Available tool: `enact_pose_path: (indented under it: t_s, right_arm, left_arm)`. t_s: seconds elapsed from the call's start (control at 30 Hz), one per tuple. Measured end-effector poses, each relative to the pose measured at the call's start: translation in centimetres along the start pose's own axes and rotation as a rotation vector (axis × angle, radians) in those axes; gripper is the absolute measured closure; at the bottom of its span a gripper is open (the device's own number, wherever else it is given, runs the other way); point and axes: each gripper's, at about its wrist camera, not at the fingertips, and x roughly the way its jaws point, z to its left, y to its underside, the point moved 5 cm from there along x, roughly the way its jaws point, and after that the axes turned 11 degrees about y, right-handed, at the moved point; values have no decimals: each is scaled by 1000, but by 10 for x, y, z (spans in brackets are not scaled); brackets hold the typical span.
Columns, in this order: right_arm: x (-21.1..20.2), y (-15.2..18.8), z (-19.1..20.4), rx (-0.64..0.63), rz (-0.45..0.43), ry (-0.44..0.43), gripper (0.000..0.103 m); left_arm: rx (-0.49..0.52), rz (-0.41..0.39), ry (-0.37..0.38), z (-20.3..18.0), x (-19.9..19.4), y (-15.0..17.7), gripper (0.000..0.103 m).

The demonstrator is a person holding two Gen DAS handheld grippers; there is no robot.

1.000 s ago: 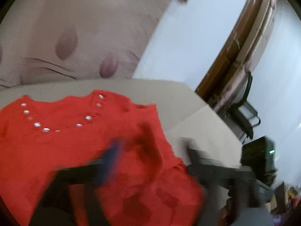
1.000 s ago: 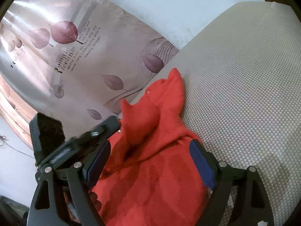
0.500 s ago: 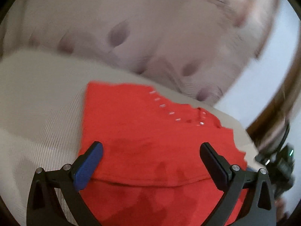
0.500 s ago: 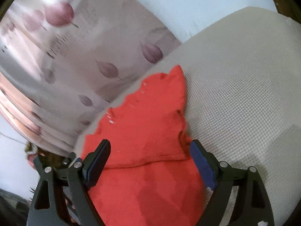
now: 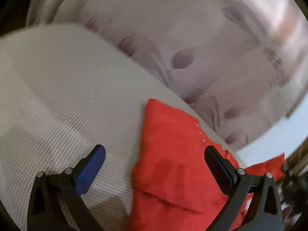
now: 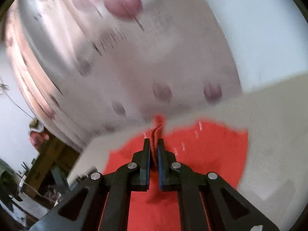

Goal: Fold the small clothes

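The red garment (image 5: 173,163) lies on a pale woven cushion (image 5: 63,104), seen first from the left wrist: it sits folded along a crease near its lower part, small pale studs dotting its far edge, with a leaf-patterned curtain (image 5: 192,48) hanging behind. The left tool (image 5: 155,163) stands wide, one blue-padded finger over bare cushion and the other over the cloth, nothing between the pads. A raised bit of red shows at the far right of this view. From the right wrist, the garment (image 6: 211,154) spreads flat across the cushion (image 6: 269,134), and the right tool (image 6: 153,148) has just been closing: its jaws stand narrow, pinching a bunched ridge of the red cloth that pokes up past the fingertips. The curtain (image 6: 134,57) is blurred here.
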Motion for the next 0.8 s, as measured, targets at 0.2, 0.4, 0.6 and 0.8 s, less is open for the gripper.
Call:
enact_pose_path:
  t_s: [0.2,0.4,0.6,0.8]
  right_arm:
    - [63,46,-94,147,174,158,96]
    - [52,64,-116,202,176,132,96]
    - [55,61,-96,135,220,10,79]
    - [76,59,-91,112,304,9,73]
  left_arm:
    - [40,-1,-34,-5,0,1,1]
    - [113,63,32,-21,4,1,1]
    - [472,175,78,-89,18,-20,1]
    - [832,382,136,-109,74,-37,1]
